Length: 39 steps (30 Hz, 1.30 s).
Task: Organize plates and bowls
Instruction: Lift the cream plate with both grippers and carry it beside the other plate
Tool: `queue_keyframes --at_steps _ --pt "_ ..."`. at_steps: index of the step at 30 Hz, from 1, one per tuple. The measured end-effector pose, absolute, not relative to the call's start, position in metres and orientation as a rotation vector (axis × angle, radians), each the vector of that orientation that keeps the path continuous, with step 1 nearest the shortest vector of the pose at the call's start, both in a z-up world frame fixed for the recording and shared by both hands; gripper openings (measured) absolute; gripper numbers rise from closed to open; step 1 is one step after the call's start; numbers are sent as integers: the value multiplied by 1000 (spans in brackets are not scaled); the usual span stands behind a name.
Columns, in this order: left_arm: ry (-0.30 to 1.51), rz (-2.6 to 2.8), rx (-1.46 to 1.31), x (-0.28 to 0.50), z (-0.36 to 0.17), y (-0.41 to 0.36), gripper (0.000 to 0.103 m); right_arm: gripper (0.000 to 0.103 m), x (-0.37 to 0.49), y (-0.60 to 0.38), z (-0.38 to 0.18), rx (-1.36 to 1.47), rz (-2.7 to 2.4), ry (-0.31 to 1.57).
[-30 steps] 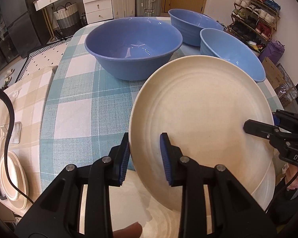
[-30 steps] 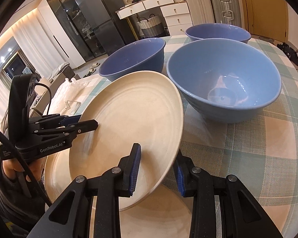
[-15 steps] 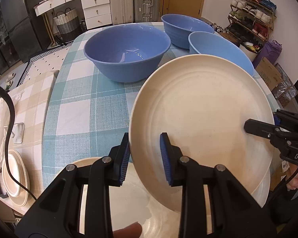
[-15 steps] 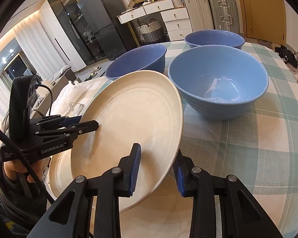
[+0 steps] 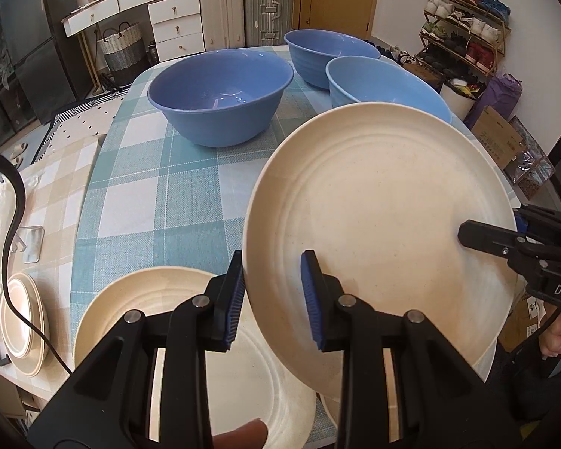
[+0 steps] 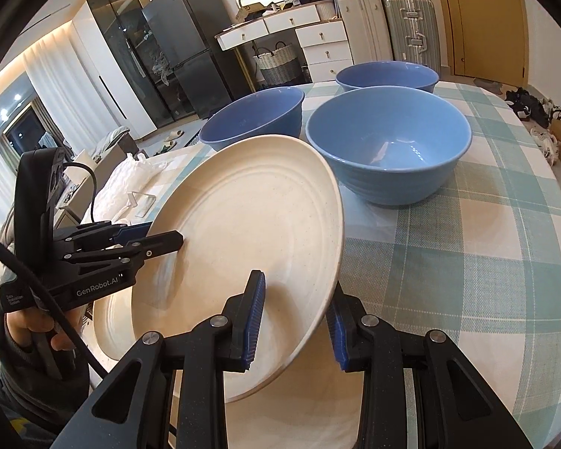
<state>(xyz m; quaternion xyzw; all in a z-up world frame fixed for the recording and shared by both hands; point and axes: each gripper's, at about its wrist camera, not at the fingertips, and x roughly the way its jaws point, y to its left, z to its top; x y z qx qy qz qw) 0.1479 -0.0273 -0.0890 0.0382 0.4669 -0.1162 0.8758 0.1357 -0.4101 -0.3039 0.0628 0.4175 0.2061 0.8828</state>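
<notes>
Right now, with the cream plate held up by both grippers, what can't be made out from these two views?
- How many plates lie under the lifted plate: left wrist view shows one lower plate and a rim; grippers cover the rest.
- Light blue bowl: near side hidden by the plate, left view.
- Right gripper: outer pad contact hidden behind the plate rim.

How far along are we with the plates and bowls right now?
Early. Nothing looks finished: the three blue bowls stand apart, unstacked, on the checked table. In hand: left gripper and right gripper both clamp the lifted cream plate. Left: set it down, stack the bowls; another cream plate lies below.
</notes>
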Motion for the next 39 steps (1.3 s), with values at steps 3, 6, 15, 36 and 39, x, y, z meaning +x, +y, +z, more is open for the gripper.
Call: queue_keyframes --at_steps 3,6,15,36,39 --pt "971 -242 84 140 -90 -29 26 33 132 -411 -307 128 426 876" --pt "974 -245 83 134 -92 -30 25 33 126 -413 -310 128 426 883" --pt "965 -254 82 109 -95 -36 25 33 105 -417 -312 113 411 880" --pt "966 -255 134 69 -106 -52 25 33 70 -428 -326 99 400 903" --pt "967 -250 142 66 -108 -54 25 33 67 -430 -329 102 399 905"
